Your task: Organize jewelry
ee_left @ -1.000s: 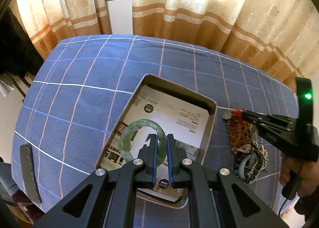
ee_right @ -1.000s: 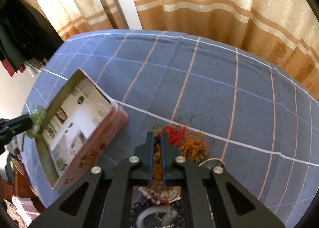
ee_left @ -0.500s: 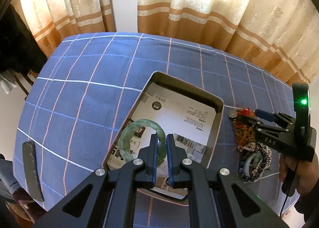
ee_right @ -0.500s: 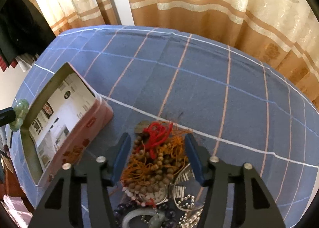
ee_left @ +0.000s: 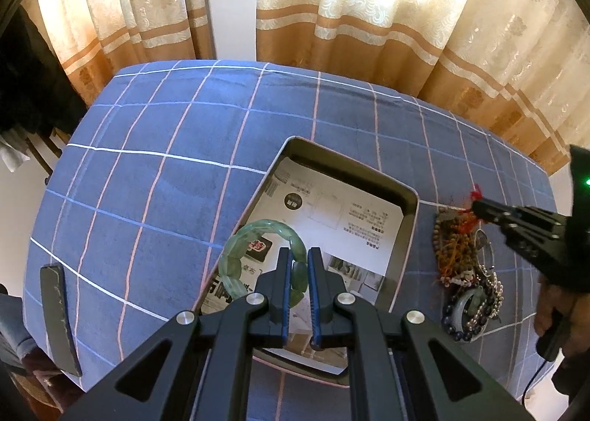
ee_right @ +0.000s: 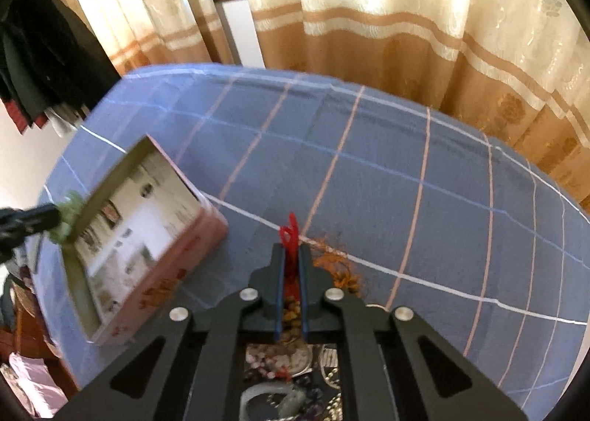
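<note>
Here, at the far left of my left camera, a dark flat strip (ee_left: 61, 317) lies on the blue checked tablecloth (ee_left: 155, 170) near its edge. Moving right, my left gripper (ee_left: 298, 258) has its jaws drawn narrow on the near side of a green jade bangle (ee_left: 258, 258), and the ring hangs over the left rim of the tin box (ee_left: 405, 255). The box is open-topped and rectangular, with dark inner walls; its floor is lined with printed paper (ee_left: 332, 222) carrying text blocks and small pictures, and I see no jewelry lying on that paper. The bangle sits over the box's near-left corner, partly inside the outline and partly over the cloth.

Further right, just beside the box's right wall, the jewelry pile (ee_left: 464, 266) rests on the cloth: brown wooden beads tangled with orange cord, dark blue beads, a silver bead chain and a pale green ring. My right gripper (ee_left: 479, 205) reaches in from the right edge over the far end of that pile, jaws closed narrow on a red tassel cord (ee_left: 475, 196).

From my right camera, the box (ee_right: 162, 273) shows a pink outer wall, blurred, with the bangle (ee_right: 68, 214) at its left rim. In the middle, the right gripper (ee_right: 291, 255) pinches the red cord (ee_right: 289, 236), whose loop pokes out past the tips, and brown beads (ee_right: 291, 310) show between the jaws lower down.
</note>
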Tool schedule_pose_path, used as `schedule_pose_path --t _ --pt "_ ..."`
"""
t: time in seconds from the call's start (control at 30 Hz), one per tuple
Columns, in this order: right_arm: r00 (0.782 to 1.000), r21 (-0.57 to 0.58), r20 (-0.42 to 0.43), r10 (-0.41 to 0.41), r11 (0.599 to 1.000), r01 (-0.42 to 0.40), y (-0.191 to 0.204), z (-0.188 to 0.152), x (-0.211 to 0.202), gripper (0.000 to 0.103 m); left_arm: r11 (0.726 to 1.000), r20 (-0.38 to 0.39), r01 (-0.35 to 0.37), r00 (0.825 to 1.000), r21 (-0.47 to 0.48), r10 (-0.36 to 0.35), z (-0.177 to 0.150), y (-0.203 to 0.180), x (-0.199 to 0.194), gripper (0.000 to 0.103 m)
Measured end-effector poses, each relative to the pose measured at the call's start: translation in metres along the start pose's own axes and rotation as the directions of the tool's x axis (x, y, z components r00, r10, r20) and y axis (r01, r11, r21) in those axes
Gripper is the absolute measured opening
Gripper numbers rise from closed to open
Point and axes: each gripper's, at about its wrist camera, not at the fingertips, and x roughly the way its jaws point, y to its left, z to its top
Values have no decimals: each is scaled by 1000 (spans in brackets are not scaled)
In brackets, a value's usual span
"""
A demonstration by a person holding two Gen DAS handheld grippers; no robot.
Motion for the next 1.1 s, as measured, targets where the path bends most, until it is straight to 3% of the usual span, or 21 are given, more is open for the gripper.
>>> schedule_pose_path --t 0.5,1.1 --pt "987 -50 95 129 991 -124 47 31 -43 9 1000 16 -3 1000 -21 3 -1 11 -9 8" --pt "969 -118 49 243 965 -236 119 26 -24 9 999 9 -2 1000 -41 2 -15 32 -12 8"
